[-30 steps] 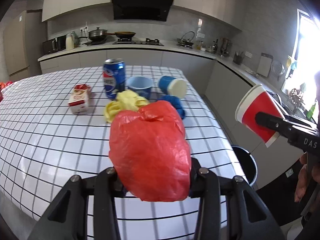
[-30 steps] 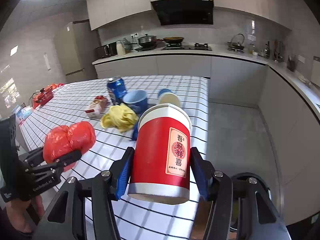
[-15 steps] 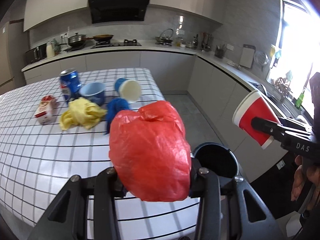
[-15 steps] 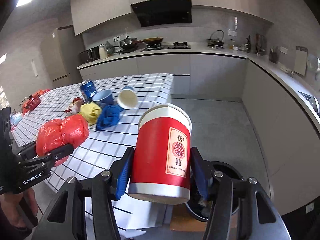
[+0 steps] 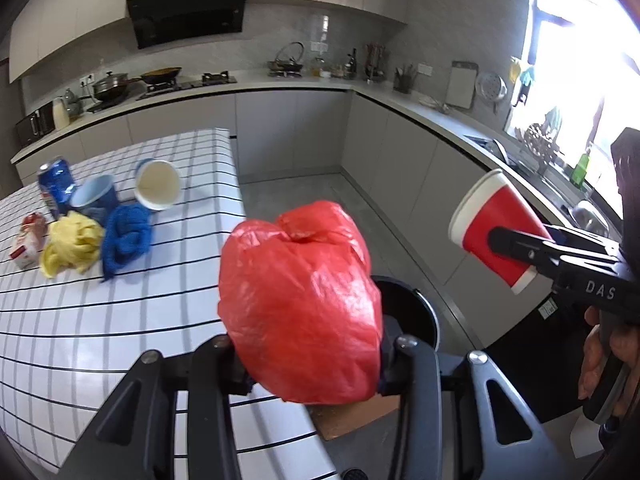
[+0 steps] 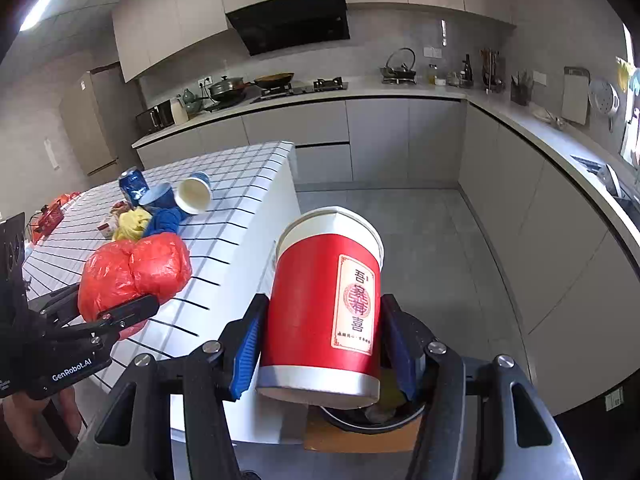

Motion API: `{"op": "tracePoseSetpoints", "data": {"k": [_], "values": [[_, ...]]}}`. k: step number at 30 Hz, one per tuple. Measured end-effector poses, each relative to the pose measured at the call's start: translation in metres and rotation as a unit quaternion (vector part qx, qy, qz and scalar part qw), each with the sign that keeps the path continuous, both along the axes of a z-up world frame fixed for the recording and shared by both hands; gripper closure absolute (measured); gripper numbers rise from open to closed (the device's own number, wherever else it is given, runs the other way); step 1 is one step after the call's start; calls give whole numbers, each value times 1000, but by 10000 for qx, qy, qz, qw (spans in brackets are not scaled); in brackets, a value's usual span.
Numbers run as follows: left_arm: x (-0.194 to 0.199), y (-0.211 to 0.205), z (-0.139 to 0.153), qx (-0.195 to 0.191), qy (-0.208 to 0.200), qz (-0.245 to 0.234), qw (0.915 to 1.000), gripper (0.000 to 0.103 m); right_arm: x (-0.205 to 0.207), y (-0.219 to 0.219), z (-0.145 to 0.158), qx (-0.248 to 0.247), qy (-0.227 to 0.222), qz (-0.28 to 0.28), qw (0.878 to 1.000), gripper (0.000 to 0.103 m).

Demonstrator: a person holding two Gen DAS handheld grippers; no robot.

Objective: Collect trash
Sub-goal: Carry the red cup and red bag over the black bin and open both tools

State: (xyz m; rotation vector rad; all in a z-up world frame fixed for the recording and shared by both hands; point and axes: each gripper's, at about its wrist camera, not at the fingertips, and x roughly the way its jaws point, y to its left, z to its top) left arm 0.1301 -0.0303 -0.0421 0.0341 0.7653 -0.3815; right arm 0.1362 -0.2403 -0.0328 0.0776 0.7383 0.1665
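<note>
Hand-held gripper point(image 6: 324, 344) w/ cup point(image 6: 326, 300) over bin point(image 6: 372, 420)

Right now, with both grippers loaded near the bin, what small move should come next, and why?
Probably ease the right gripper a little further forward over the black bin before releasing. It is shut on the red paper cup, and the bin's rim shows just beneath the cup's base. The left gripper, shut on the red plastic bag, sits nearer the table edge, so its drop looks less ready.
</note>
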Motion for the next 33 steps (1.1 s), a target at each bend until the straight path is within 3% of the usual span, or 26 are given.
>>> {"op": "tracePoseSetpoints", "data": {"k": [12,17,22,33], "values": [[4,-64,-37,55,423,-139,9990,60,10,-50,-45,-141,384,213,9989,45],[13,-88,-65,177,611,-174,9978,60,24,-65,-74,-204,558,425,9973,45],[20,-98,-87,153,844,-1,9963,60,35,-75,-109,-339,822,724,9934,45],[23,-115,-121,197,1175,234,9926,60,57,-87,-147,-214,1168,1024,9876,45]]}}
